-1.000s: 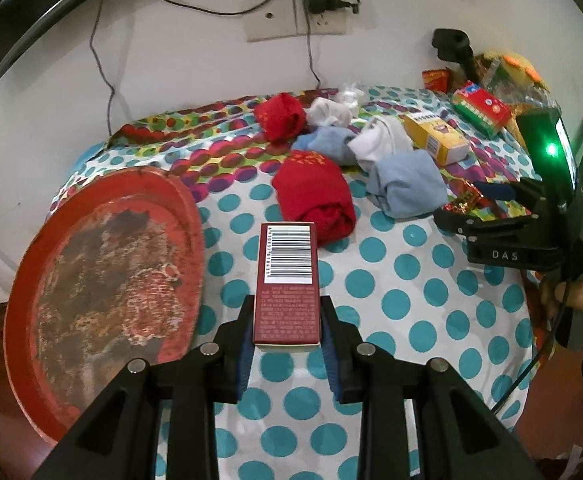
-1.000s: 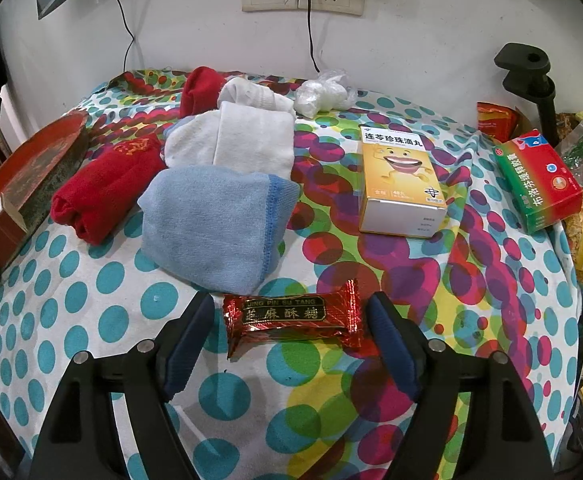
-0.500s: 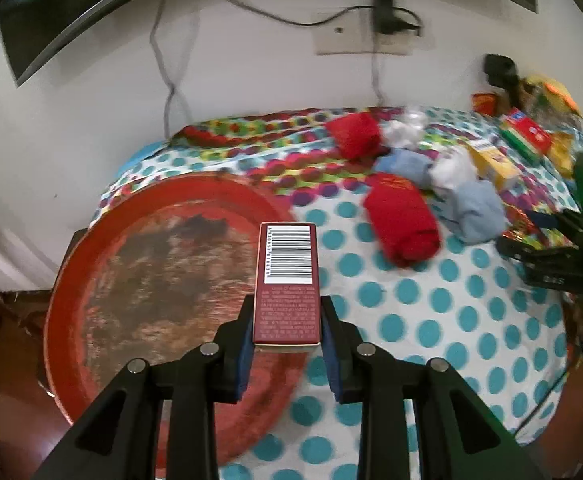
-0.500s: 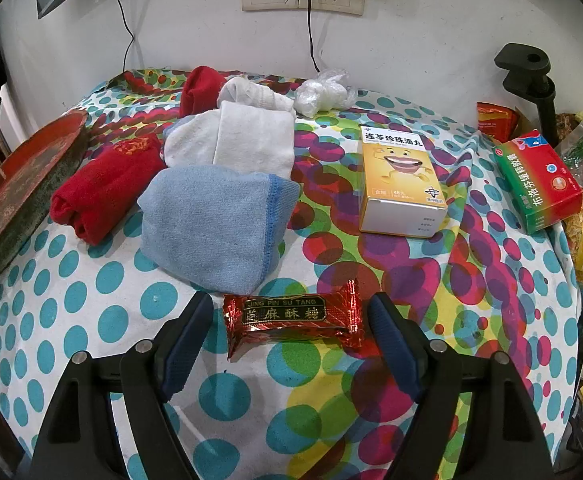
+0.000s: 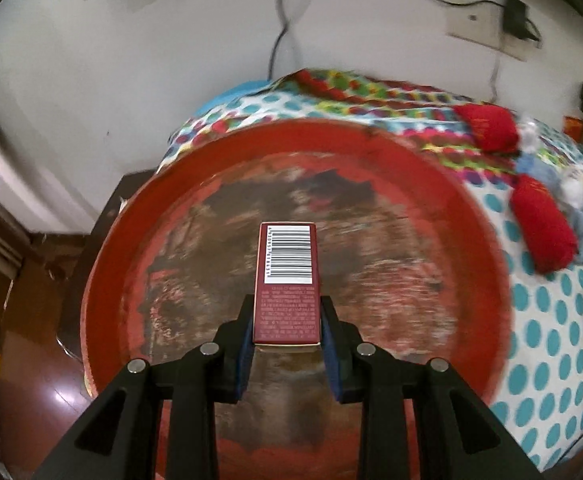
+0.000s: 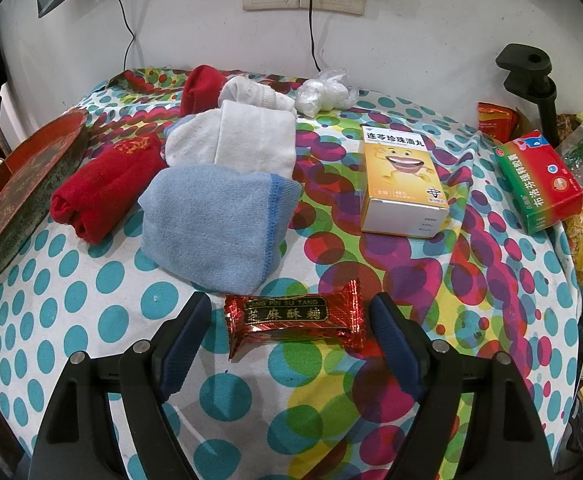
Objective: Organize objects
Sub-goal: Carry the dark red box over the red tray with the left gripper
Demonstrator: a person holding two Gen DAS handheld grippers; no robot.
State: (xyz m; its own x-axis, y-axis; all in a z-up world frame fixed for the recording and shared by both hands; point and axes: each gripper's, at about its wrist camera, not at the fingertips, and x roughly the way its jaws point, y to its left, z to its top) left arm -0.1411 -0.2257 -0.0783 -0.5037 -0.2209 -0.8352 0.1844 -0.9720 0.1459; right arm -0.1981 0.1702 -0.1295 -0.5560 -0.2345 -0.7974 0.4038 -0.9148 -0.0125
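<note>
My left gripper (image 5: 287, 316) is shut on a dark red box (image 5: 287, 280) with a barcode label and holds it over the middle of a worn round red tray (image 5: 471, 216). My right gripper (image 6: 291, 320) is open, its jaws on either side of a red foil candy packet (image 6: 295, 316) that lies on the dotted cloth. The tray also shows at the left edge of the right wrist view (image 6: 23, 188).
Rolled red socks (image 6: 103, 184), a folded blue sock (image 6: 211, 220) and white socks (image 6: 251, 140) lie mid-table. A yellow medicine box (image 6: 403, 176), a red-green box (image 6: 539, 184), a plastic wad (image 6: 323, 92) and a black clamp (image 6: 531, 80) stand to the right. The wall is behind.
My left gripper has carried the dark red box leftward from above the dotted cloth to above the tray's middle. The right gripper has stayed around the candy packet.
</note>
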